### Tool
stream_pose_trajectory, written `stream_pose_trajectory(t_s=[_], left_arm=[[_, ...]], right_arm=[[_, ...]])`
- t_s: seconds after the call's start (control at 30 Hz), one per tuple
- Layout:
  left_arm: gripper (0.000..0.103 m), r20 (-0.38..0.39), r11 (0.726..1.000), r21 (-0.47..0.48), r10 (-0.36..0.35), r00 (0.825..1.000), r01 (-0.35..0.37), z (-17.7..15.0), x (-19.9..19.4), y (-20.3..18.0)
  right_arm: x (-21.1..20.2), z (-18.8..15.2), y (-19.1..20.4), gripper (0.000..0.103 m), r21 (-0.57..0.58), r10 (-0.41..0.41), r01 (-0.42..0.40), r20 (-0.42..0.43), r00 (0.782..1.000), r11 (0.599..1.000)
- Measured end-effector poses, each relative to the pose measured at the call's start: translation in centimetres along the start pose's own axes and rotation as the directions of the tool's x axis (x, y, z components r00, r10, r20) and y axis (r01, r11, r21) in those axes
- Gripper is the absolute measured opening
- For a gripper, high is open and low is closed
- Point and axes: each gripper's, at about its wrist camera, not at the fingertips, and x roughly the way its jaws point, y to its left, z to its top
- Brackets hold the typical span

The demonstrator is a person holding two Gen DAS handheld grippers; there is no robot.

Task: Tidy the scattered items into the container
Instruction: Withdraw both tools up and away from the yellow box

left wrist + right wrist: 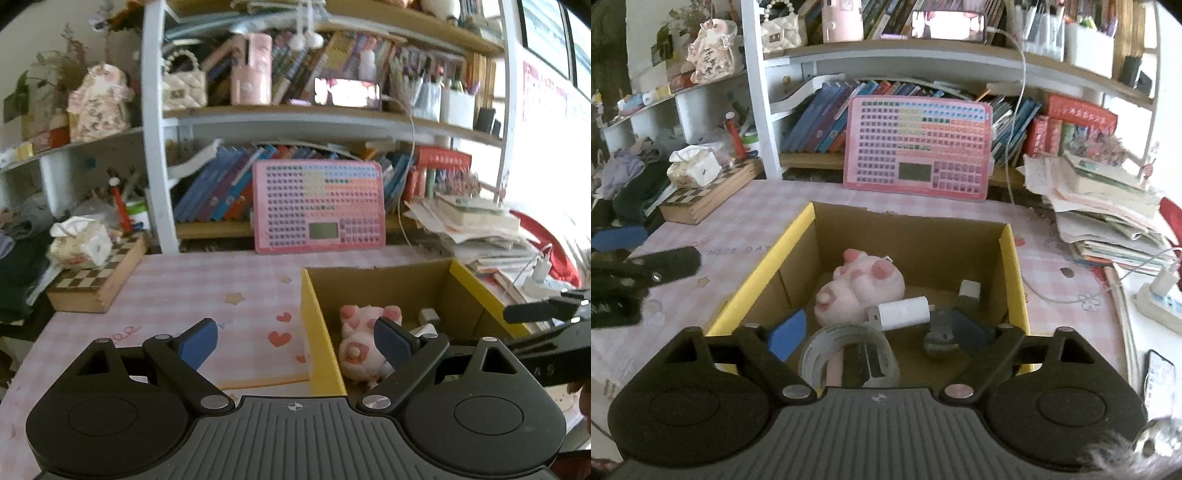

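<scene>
Toys and chargers are gathered in the cardboard box (1008, 258): a pink plush pig (864, 284), a white charger (905, 314), a tape roll (849, 360). Both the left gripper (295, 343) and right gripper (882, 336) are held spread wide, nothing grasped.

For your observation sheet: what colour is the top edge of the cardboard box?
Yellow, on the cardboard box rim; clearest in the right wrist view.

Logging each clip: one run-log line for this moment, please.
left gripper: open, empty | right gripper: open, empty | yellow-edged cardboard box: pink plush pig, white charger, clear tape roll
</scene>
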Motion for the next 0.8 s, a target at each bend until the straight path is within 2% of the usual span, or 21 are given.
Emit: stream_pose_trajectory(t_s=[0.13,0.23,0.37,0.53,0.8], left_arm=[[0.094,0.021,1.0,0.007,0.023,1.0,-0.023,-0.8,-1.6,0.9],[0.1,0.018,1.0,0.025,0.007,1.0,-0.008,-1.6,-2.8,1.3],[0.101,0.017,0.999,0.033,0.001,1.0,-0.002,-2.6,-4.7,2.1],[0.102,-0.029,1.0,0.022,0.001,1.0,0.0,-4.1,-6.0,3.2],[0.102,-0.09,0.997,0.078,0.005,0.996,0.002,-6.2,-7.7,3.8]], right_arm=[[-1.1,-0.9,1.1,0.088,0.021,-0.024,0.024,0.002,1.0,0.999],[-2.3,-1.6,2.1,0.088,0.028,-0.045,0.044,0.023,0.999,0.999],[-3.5,-2.7,3.5,0.088,0.026,-0.067,0.066,0.029,0.997,0.997],[-4.6,-4.7,5.4,0.088,0.024,-0.067,0.067,-0.002,0.998,0.997],[-6.2,-6.8,8.2,0.09,0.021,-0.048,0.049,-0.031,0.998,0.999]])
